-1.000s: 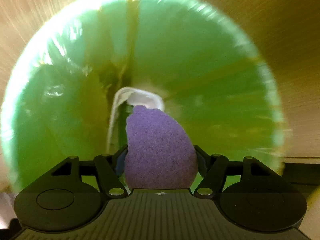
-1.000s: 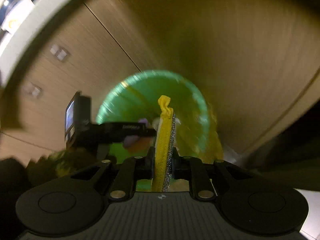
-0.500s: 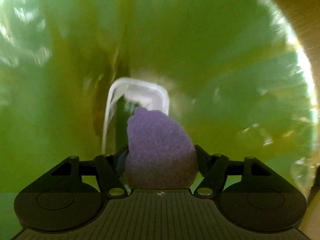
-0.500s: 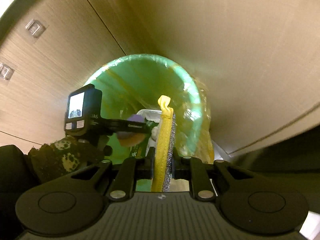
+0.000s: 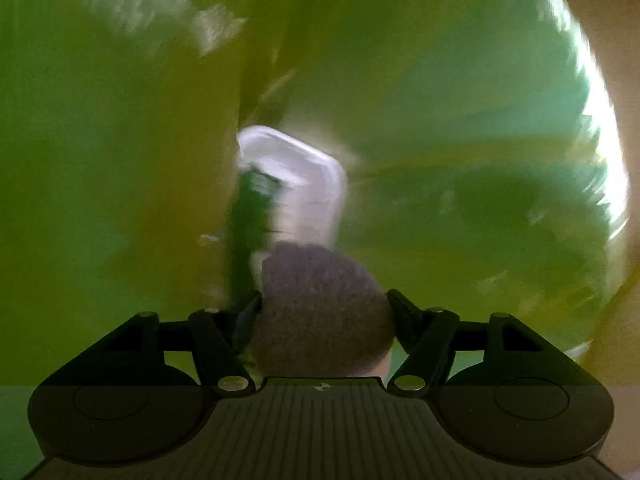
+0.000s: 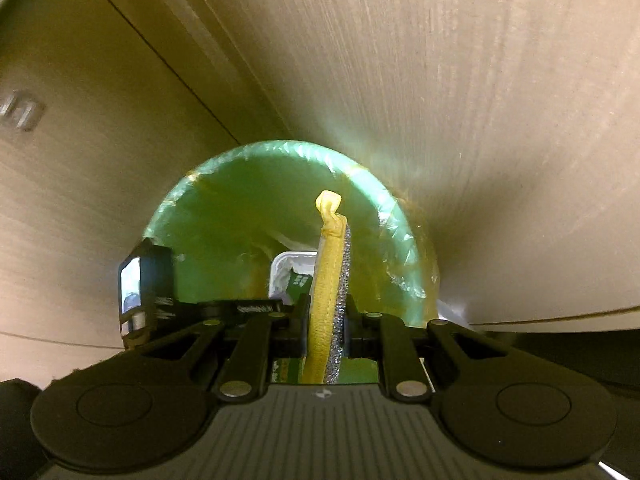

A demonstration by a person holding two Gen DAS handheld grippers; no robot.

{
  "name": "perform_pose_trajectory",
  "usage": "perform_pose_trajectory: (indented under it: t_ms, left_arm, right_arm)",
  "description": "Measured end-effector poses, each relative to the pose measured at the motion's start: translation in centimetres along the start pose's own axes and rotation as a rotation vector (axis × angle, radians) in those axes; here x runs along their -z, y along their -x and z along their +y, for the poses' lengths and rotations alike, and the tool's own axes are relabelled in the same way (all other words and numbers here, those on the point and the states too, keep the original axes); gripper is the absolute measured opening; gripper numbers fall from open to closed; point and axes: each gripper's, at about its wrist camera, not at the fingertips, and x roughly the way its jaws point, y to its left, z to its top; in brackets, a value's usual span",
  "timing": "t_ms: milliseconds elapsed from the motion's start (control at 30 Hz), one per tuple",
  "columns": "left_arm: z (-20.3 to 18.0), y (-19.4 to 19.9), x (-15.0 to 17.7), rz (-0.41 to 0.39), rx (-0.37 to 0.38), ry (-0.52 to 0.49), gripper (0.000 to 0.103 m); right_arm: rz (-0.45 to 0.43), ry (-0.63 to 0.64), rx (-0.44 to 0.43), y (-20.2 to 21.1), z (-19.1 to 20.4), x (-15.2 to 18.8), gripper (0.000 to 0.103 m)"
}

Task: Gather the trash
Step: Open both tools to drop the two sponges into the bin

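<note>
Pale wood-grain panels [image 6: 460, 80], split by a dark seam [image 6: 168, 56], fill the background.

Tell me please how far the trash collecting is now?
Done: a white tub already lies inside the green bin bag.
In hand: the left gripper holds a purple sponge down in the bag; the right gripper holds a yellow scourer just above the bag's mouth.
Left: let both go into the bag.

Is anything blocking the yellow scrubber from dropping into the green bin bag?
Nothing visible blocks it. The scrubber in the right gripper points at the bag's open mouth. A white tub lies inside; the left gripper sits left of the path.
</note>
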Motion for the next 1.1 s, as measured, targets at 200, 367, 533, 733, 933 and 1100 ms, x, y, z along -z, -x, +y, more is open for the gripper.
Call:
perform_pose_trajectory:
  t_ms: [200, 367, 533, 733, 933, 1100]
  left_arm:
    - [-1.9, 2.7, 1.6, -0.148, 0.1, -0.152, 0.072]
    - [-3.6, 5.3, 3.5, -0.218, 0.084, -0.295, 0.072]
    - [-4.0, 8.5, 5.2, -0.3, 0.057, -0.426, 0.072]
    - [-4.5, 9.4, 5.4, -0.302, 0.015, -0.521, 0.072]
    - [-4.8, 11.5, 5.2, -0.372, 0.035, -0.532, 0.072]
    - [-5.4, 12.1, 5.9, -0.385, -0.019, -0.634, 0.07]
  right_arm:
    - [0.015, -0.018, 0.014, -1.7, 0.5, -1.2, 0.015]
    - [0.026, -0.009, -0.021, -3.4, 1.3, -2.5, 0.015]
    - [0.06, -0.039, -0.078, -5.8, 2.3, -4.2, 0.015]
    - [0.229, -0.034, -0.191, -10.9, 3.7, -5.2, 0.024]
    - [0.314, -0.04, -0.195, -12.9, 3.8, -3.7, 0.029]
    - [0.338, -0.045, -0.163, -13.2, 3.6, -3.3, 0.028]
